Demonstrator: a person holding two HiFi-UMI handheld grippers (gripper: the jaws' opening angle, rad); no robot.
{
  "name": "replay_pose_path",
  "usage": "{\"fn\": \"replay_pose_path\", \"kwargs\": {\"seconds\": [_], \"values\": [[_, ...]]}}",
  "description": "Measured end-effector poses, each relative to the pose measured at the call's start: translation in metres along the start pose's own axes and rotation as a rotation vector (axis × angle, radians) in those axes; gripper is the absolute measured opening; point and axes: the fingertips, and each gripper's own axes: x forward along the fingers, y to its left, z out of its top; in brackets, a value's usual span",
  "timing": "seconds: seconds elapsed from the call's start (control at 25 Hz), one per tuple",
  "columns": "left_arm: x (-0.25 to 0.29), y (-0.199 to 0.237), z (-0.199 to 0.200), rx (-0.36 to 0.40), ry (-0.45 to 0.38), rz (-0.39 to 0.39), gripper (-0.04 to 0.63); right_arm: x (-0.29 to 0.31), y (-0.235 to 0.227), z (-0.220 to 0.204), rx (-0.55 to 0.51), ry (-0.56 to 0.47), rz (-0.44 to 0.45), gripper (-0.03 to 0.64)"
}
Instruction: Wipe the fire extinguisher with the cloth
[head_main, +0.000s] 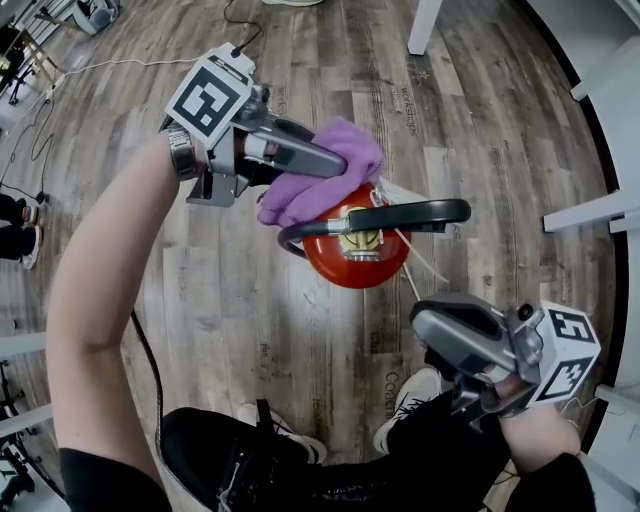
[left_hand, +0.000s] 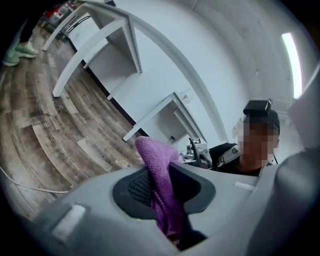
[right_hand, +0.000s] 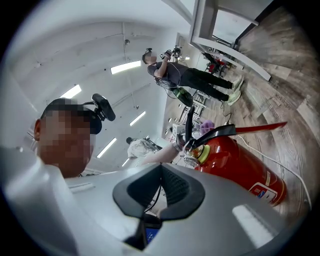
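Right gripper closed, empty; left gripper pinches purple cloth near fire extinguisher.

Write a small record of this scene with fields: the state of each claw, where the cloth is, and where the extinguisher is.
left claw: shut on the cloth
cloth: purple, bunched, hanging from the left claw over the top of the extinguisher; contact unclear
extinguisher: red, seen from above, on the floor
handle: black, on top of the extinguisher, partly under the cloth
right claw: shut, empty, apart from the extinguisher
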Motion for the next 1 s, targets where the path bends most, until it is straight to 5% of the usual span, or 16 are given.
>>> {"fn": "replay_pose_path", "kwargs": {"seconds": [0.12, 0.32, 0.6, 1.0], "values": [[0.003, 0.025, -0.001, -0.063, -0.047, -0.009, 0.073, -0.001, 0.002, 0.002, 0.009, -0.007, 0.011, 0.000], [0.025, 0.098, -0.065, -0.070, 0.181, 0.147, 0.069, -0.005, 0.008, 0.008, 0.026, -0.026, 0.034, 0.002], [0.061, 0.180, -0.109, -0.100, 0.087, 0.229, 0.064, -0.016, 0.014, 0.019, 0.048, -0.049, 0.047, 0.002], [0.072, 0.272, -0.200, -0.184, 0.095, 0.439, 0.064, -0.029, 0.014, 0.017, 0.048, -0.064, 0.005, 0.002]]}}
